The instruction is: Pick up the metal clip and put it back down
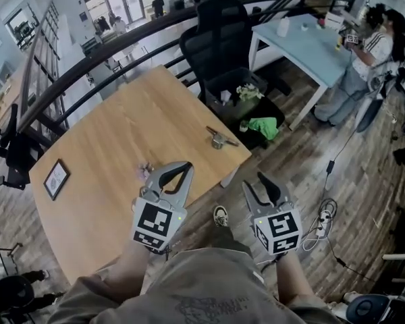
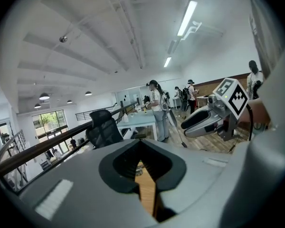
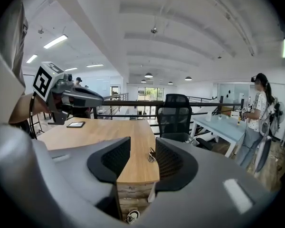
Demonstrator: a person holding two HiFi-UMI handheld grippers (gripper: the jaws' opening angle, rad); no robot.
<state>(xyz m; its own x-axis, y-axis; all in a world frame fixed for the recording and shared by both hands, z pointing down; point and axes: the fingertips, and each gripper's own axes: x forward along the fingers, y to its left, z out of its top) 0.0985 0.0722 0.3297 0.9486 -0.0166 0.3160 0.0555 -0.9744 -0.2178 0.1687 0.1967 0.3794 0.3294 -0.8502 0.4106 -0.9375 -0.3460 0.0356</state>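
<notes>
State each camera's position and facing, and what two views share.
Head view: on the head, steeply down at wooden table, metal clip, left gripper, right gripper, forearms.
Left gripper view: on that gripper, along its jaws toward the office chair.
Right gripper view: on that gripper, along its jaws at the metal clip.
Shared: head and right gripper views show the metal clip.

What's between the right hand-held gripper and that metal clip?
Only bare wooden table, as the right gripper view shows, from the right hand-held gripper to the metal clip.
</notes>
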